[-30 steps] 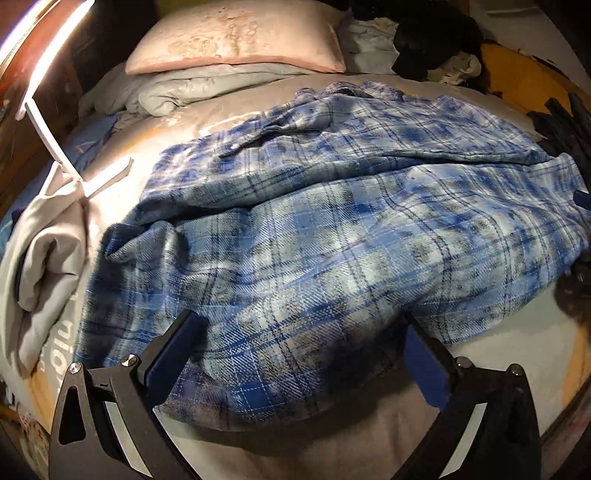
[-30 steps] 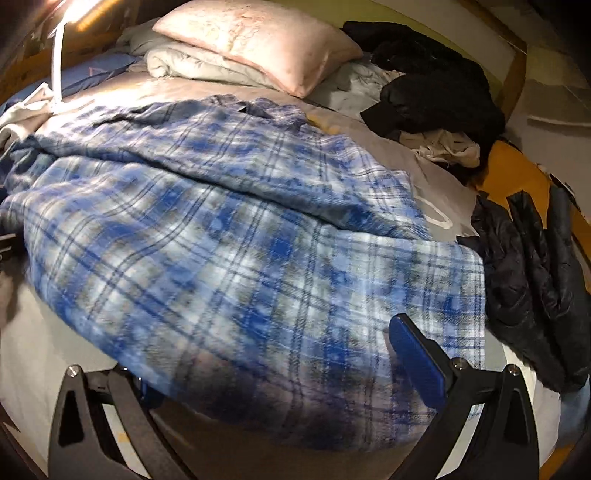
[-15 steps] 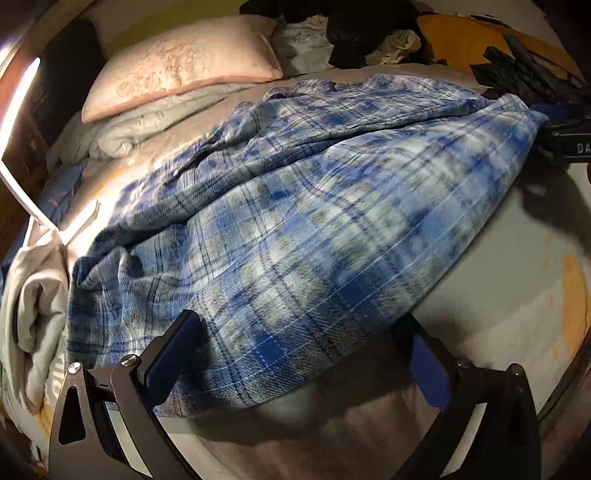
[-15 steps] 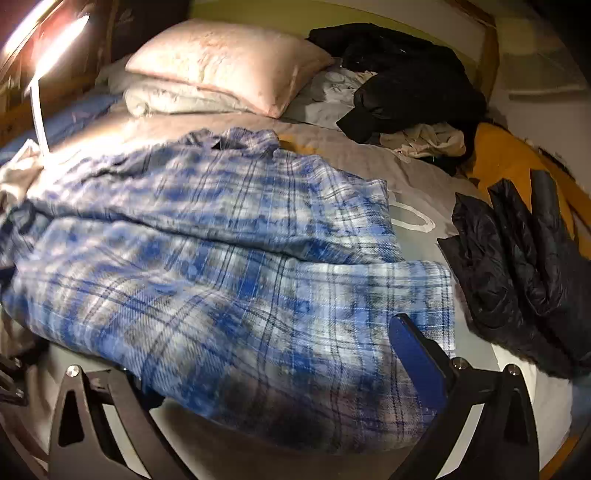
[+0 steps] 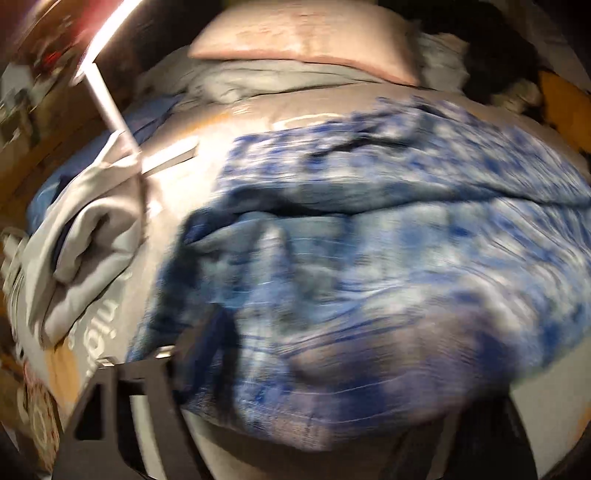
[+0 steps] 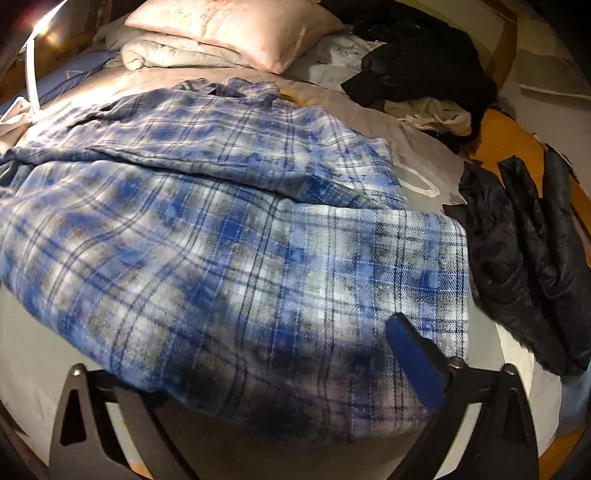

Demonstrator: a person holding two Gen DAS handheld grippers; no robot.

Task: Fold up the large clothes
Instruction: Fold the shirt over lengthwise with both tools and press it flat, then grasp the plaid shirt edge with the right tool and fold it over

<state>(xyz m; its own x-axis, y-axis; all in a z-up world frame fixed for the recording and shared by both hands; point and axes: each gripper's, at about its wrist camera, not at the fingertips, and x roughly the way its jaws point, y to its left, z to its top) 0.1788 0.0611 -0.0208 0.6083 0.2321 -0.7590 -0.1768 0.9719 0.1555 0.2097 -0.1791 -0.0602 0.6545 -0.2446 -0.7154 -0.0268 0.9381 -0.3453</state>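
Observation:
A large blue and white plaid flannel shirt [image 6: 229, 229] lies spread over the grey bed sheet, its near half folded over the far half. It also shows, blurred, in the left wrist view [image 5: 369, 258]. My left gripper [image 5: 317, 384] stands wide open at the shirt's near left edge; cloth drapes between its fingers and hides the right one. My right gripper [image 6: 280, 380] stands wide open at the shirt's near right corner, its blue right pad [image 6: 413, 362] lying on the cloth, its left pad hidden beneath.
A pink pillow [image 6: 236, 26] and grey bedding lie at the head of the bed. A dark clothes pile [image 6: 424, 62] sits far right, black puffer jackets [image 6: 524, 258] at the right edge. A grey garment [image 5: 81, 236] and a lit lamp [image 5: 107, 92] are at the left.
The left view has swung back left and closer to the shirt, with heavy blur. The right gripper has moved nearer the shirt's near edge. Both grippers stay open.

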